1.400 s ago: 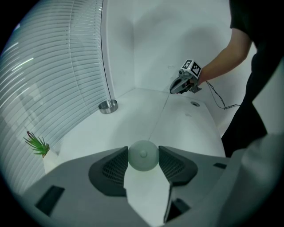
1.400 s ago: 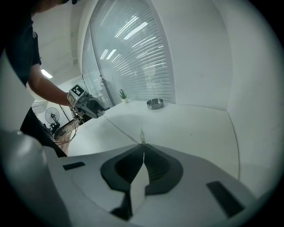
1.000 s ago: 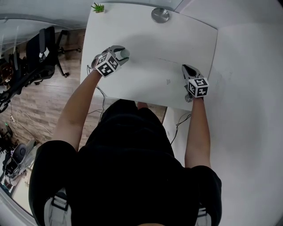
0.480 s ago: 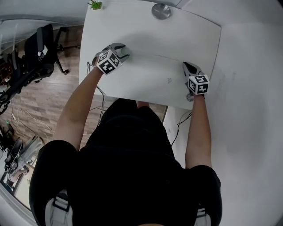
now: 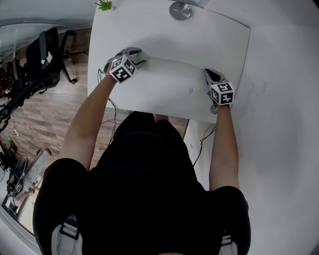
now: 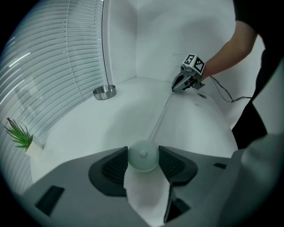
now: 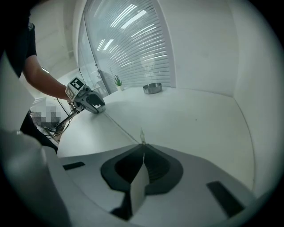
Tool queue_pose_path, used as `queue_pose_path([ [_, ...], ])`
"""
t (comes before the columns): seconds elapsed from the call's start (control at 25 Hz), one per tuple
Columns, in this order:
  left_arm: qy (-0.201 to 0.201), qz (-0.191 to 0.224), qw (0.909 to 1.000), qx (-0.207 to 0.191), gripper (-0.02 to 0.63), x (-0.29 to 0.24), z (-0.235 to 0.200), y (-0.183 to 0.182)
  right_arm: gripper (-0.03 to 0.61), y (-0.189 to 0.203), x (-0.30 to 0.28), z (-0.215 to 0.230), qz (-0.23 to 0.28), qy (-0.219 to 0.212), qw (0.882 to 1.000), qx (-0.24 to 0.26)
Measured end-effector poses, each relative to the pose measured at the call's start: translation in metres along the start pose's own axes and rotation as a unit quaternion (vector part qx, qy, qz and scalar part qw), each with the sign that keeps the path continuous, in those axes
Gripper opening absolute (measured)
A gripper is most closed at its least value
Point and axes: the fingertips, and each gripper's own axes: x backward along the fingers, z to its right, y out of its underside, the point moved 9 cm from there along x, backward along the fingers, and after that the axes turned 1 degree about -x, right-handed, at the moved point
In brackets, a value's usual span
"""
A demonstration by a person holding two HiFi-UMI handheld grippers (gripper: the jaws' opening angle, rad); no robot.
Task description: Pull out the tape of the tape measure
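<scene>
The left claw gripped the round tape measure between its half-spread pads. The right claw, pinched shut on the tape, held it stretched between them over the table.

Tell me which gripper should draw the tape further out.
Right: the right gripper pinches the tape by its end; the left gripper only clamps the round case as an anchor.

Counter is plain white. I read the tape measure case as pale mint green, and its tape as a thin pale line. Left gripper and right gripper are grey, with black-lined jaws and black-and-white square markers. Plant green, dish silver, floor brown wood planks, person's shirt black.
</scene>
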Motion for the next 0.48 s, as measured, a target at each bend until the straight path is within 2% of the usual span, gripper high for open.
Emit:
queue_pose_path([
  [0.24,-0.001,0.0,1.0,-0.009,0.229,-0.0045,0.0044,0.0006,0.011,0.0039,-0.0034,-0.0042,-0.005,0.002,1.0,0.006],
  [0.48,0.002,0.006,1.0,-0.001,0.229,-0.0058,0.0021,0.0013,0.011,0.0054,-0.0057,-0.0049,-0.013,0.006,1.0,0.013],
])
